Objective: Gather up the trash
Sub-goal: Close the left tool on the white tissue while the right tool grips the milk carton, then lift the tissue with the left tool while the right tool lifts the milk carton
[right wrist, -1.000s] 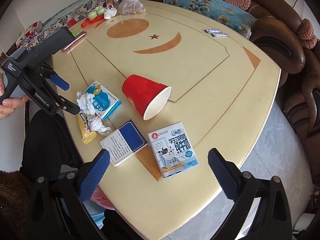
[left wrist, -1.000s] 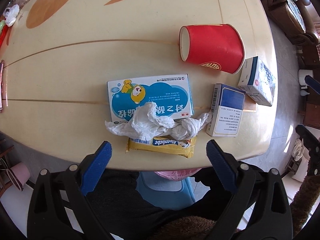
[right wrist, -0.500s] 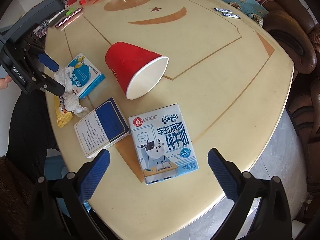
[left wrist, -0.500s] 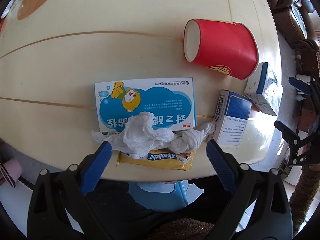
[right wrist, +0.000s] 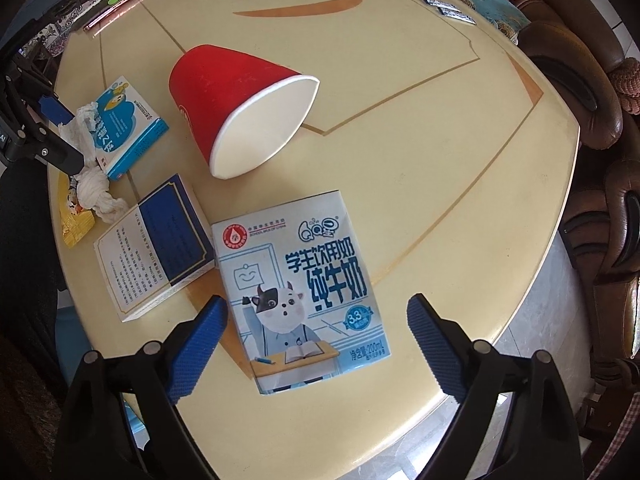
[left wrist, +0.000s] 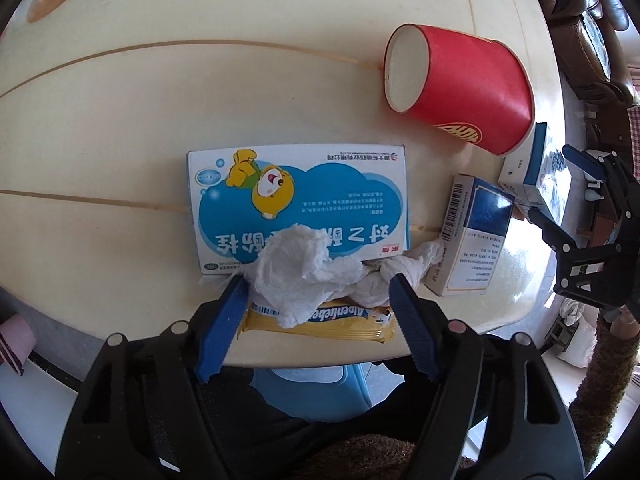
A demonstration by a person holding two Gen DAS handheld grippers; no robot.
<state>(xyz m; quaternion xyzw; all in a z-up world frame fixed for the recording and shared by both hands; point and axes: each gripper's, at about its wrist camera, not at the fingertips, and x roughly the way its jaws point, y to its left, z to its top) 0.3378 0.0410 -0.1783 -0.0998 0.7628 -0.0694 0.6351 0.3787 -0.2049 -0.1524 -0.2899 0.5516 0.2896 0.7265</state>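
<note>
Both my claws have dropped, jaws closing but gripping nothing: left gripper (left wrist: 316,300) straddles the crumpled white tissue (left wrist: 304,276), right gripper (right wrist: 318,320) the pale-blue milk carton (right wrist: 298,300); tissue may tear or drag the yellow wrapper (left wrist: 320,320) underneath

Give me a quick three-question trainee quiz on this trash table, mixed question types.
1. True or false: the red paper cup stands upright.
2. What lies between the left gripper fingers: A) crumpled tissue, B) milk carton, C) blue-and-white box?
3. Fill in: the yellow wrapper lies at the table ____.

Key: 1 false, it lies on its side. 2 A. 3 edge.
</note>
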